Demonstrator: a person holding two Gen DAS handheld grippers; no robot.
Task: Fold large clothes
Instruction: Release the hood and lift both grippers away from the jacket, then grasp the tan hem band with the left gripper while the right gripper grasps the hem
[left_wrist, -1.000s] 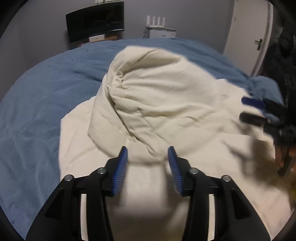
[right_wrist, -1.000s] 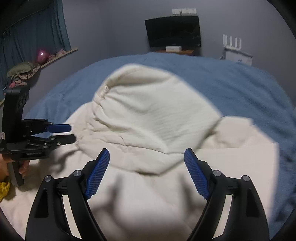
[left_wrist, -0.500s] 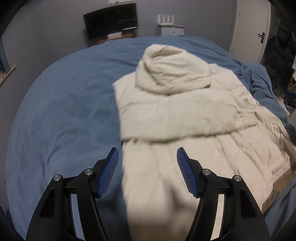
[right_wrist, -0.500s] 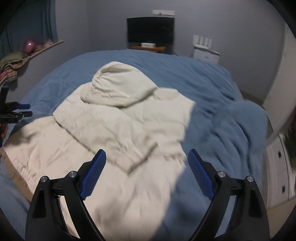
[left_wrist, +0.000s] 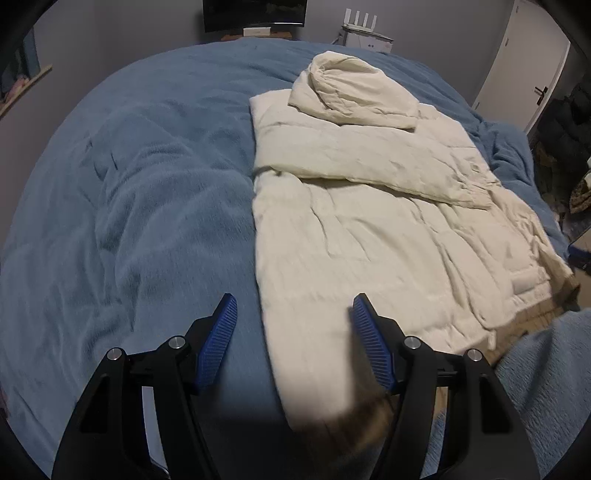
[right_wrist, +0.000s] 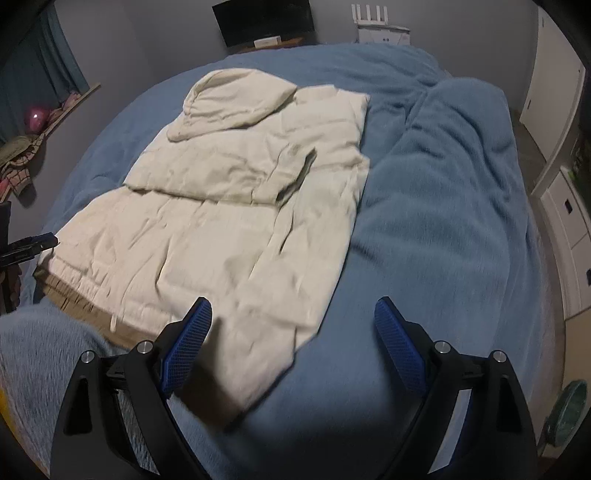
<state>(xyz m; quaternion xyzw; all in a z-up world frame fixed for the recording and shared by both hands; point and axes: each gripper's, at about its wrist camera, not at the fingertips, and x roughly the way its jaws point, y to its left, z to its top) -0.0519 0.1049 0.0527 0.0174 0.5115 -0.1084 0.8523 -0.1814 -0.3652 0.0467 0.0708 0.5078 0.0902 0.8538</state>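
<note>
Cream puffer jacket (left_wrist: 376, 229) lies flat on the blue blanket (left_wrist: 147, 192) that covers the bed, hood (left_wrist: 354, 92) laid down over the upper back, both sleeves folded in across the body, hem end nearest me. In my left wrist view the left gripper (left_wrist: 291, 332) hangs above the jacket's left edge near the hem, jaws apart, nothing between the blue pads (left_wrist: 218, 339), no contact with fabric that I can see; its jaws have just been opening. The edge of the jacket runs right up the gap between the two fingers. In my right wrist view the right gripper (right_wrist: 293, 339) sits over the opposite lower corner of the jacket (right_wrist: 236, 206), jaws spread wide and empty, one pad over the cream fabric and the other over blanket (right_wrist: 450, 192); it too has just been opening a bit further. Hood (right_wrist: 236, 99) shows at the far end there as well. Left gripper's tip (right_wrist: 33, 245) peeks in at the left border of that view, beside the hem. Dark monitor (left_wrist: 255, 13) and a white router (left_wrist: 365, 31) stand against the far wall behind the bed. White door (left_wrist: 524, 66) on the right side. Near fabric is motion-blurred in both views.
</note>
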